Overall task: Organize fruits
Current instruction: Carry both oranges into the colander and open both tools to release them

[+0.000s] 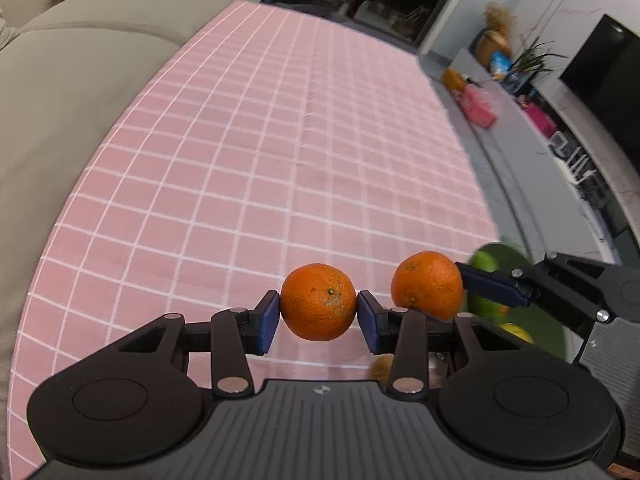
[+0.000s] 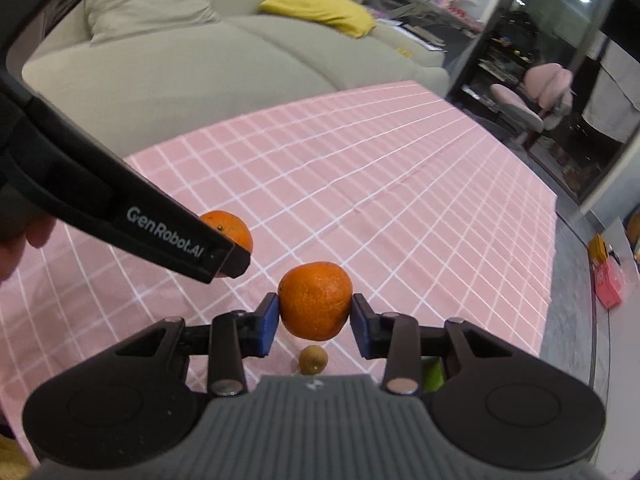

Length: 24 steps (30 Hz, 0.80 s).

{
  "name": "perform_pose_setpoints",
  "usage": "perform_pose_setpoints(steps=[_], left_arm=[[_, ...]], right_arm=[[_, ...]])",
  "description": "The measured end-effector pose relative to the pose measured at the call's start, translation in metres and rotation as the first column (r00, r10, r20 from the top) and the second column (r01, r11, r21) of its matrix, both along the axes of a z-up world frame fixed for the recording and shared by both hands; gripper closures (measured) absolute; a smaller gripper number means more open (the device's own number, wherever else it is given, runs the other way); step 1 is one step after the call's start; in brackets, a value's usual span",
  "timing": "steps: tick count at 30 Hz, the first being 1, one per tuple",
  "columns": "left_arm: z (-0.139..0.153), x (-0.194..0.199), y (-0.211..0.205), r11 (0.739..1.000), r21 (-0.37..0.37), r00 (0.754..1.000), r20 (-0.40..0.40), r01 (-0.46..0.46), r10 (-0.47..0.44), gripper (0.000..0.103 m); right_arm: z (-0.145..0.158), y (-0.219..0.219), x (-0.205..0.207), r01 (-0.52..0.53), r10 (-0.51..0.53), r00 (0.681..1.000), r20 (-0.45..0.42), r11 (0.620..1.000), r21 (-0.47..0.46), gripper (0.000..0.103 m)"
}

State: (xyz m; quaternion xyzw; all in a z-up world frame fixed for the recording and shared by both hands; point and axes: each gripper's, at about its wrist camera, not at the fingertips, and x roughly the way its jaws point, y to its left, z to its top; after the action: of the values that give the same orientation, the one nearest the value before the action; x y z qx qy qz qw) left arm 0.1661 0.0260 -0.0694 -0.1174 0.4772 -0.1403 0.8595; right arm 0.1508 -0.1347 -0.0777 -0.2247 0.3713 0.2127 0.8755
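Two oranges gripped, green plate [image 1: 552,336] left view only, small brown fruit [image 2: 314,359] clearest right view

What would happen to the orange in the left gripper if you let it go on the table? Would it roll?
Probably, a little. The orange is round, so it could roll on the flat pink tablecloth, though cloth would likely slow it. Its skin looks pebbly, so the left gripper pads likely grip it well. It keeps its shape between them, so it seems fairly firm.

A table covered in a pink checked cloth [image 1: 260,152] carries a small brown fruit [image 2: 314,359] near its front edge, resting on the cloth.
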Motion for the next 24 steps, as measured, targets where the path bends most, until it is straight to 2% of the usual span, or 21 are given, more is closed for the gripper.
perform_pose_setpoints(steps=[5,11,17,24], left_arm=[[0.018,-0.009,-0.02,0.999,0.007,0.998,0.031,0.045,-0.045,0.056],[0.035,-0.021,-0.052,0.989,-0.003,0.987,0.075,0.145,-0.144,0.056],[0.042,-0.025,-0.082,0.978,-0.011,0.974,0.093,0.21,-0.208,0.056],[0.037,-0.023,-0.127,0.947,-0.013,0.944,0.097,0.32,-0.317,0.056]], right_arm=[[0.024,-0.017,-0.021,0.05,-0.051,0.998,0.03,0.998,0.037,0.068],[0.043,-0.04,-0.043,0.107,-0.109,0.993,0.052,0.993,0.048,0.068],[0.05,-0.072,-0.056,0.18,-0.183,0.981,0.06,0.982,0.048,0.068],[0.05,-0.105,-0.061,0.261,-0.263,0.964,0.041,0.964,0.05,0.068]])
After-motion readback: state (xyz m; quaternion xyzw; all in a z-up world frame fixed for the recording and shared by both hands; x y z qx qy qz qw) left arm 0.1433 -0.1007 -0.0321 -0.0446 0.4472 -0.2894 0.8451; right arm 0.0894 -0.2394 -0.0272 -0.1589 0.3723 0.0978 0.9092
